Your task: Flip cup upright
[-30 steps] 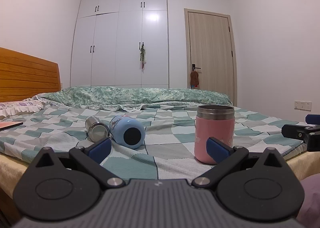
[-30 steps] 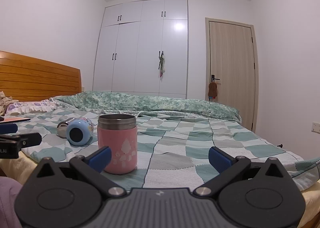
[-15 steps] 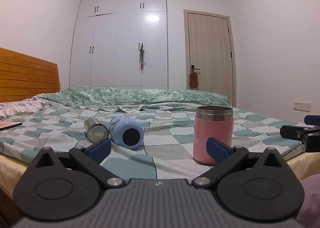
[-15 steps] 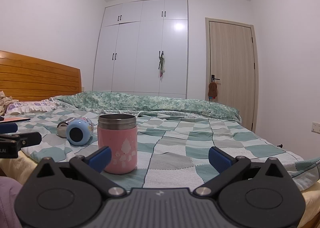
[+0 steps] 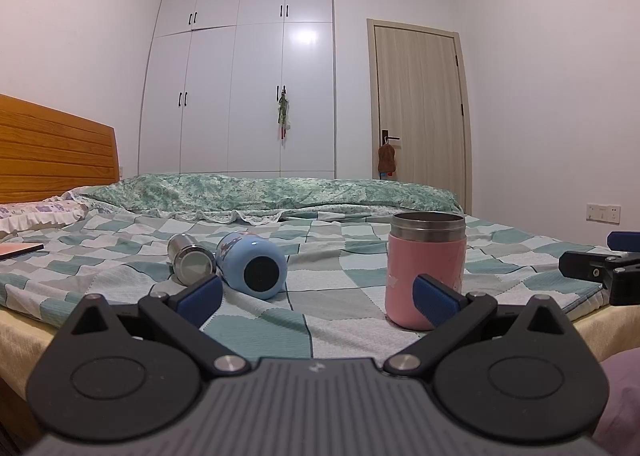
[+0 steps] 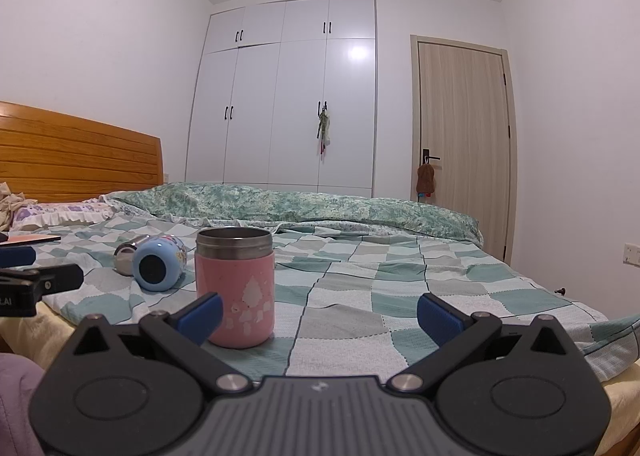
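Little had shifted since earlier frames: both grippers, left gripper (image 5: 318, 292) and right gripper (image 6: 319, 312), hung released, the pink cup (image 5: 425, 270) upright at 1 o'clock, the blue cup (image 5: 253, 269) lying at 11; best gripped mid-body, then pivoted base-down.

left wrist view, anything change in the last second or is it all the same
Almost nothing: the left wrist view drifts very slightly, no object shifts. The pink cup stays upright, the blue cup and steel cup still lie on their sides on the bed. Left gripper and right gripper stay open, holding nothing.
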`<action>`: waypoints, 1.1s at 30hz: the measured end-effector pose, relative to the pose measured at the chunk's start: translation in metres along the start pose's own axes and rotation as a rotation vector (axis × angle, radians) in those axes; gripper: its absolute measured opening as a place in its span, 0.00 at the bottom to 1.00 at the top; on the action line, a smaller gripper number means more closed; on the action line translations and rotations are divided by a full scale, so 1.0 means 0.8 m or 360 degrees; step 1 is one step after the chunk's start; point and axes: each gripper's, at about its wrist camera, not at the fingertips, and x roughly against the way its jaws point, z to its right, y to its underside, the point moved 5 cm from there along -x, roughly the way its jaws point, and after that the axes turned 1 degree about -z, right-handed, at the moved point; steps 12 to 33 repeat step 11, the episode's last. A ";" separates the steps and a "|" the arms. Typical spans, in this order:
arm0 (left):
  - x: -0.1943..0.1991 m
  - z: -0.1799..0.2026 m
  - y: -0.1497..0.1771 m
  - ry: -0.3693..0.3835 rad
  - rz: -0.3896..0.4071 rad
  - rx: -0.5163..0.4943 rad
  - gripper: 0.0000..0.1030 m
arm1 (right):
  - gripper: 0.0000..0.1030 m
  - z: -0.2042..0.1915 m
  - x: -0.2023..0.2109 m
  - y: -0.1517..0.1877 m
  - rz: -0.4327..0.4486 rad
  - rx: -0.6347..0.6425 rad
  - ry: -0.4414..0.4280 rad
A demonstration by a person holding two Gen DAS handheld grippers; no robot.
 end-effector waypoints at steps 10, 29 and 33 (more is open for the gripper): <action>0.000 0.002 -0.002 0.0001 0.0008 0.0005 1.00 | 1.00 0.000 0.000 0.000 -0.0001 0.0001 0.0000; -0.001 0.002 -0.001 0.0003 0.0006 0.0004 1.00 | 1.00 0.000 0.000 0.000 -0.0001 0.0001 0.0000; -0.001 0.002 -0.001 0.0003 0.0006 0.0004 1.00 | 1.00 0.000 0.000 0.000 -0.0001 0.0001 0.0000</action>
